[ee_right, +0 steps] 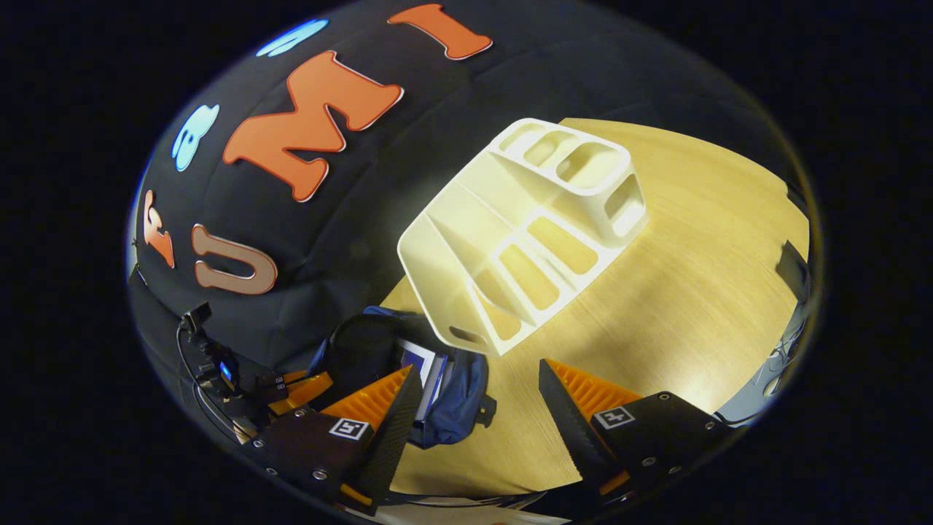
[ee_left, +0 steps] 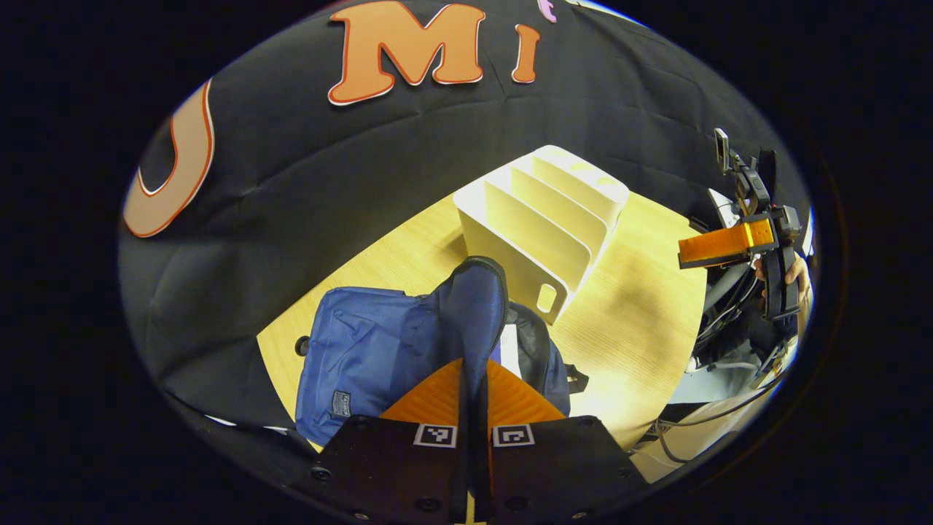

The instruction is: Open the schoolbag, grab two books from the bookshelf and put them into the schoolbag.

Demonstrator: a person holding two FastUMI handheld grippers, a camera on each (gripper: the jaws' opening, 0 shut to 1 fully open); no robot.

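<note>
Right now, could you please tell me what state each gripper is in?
Left gripper: shut on the schoolbag flap, holding it up.
Right gripper: open, holding nothing, above the table.

This is looking like a recording booth set up as a study corner, not a lived-in home. A black cloth wall point(ee_left: 306, 189) is hanging around the scene from nine to one o'clock in the left gripper view, creased and closing off the background. A pale wood-grain table point(ee_right: 678, 292) is carrying a white slotted bookshelf point(ee_right: 525, 226) and a blue schoolbag point(ee_left: 364, 357), which is giving it the desk look. At three o'clock in the left gripper view, loose cables point(ee_left: 718, 313) are trailing off the table's edge beside rig hardware, pointing to a data-collection lab.
</note>
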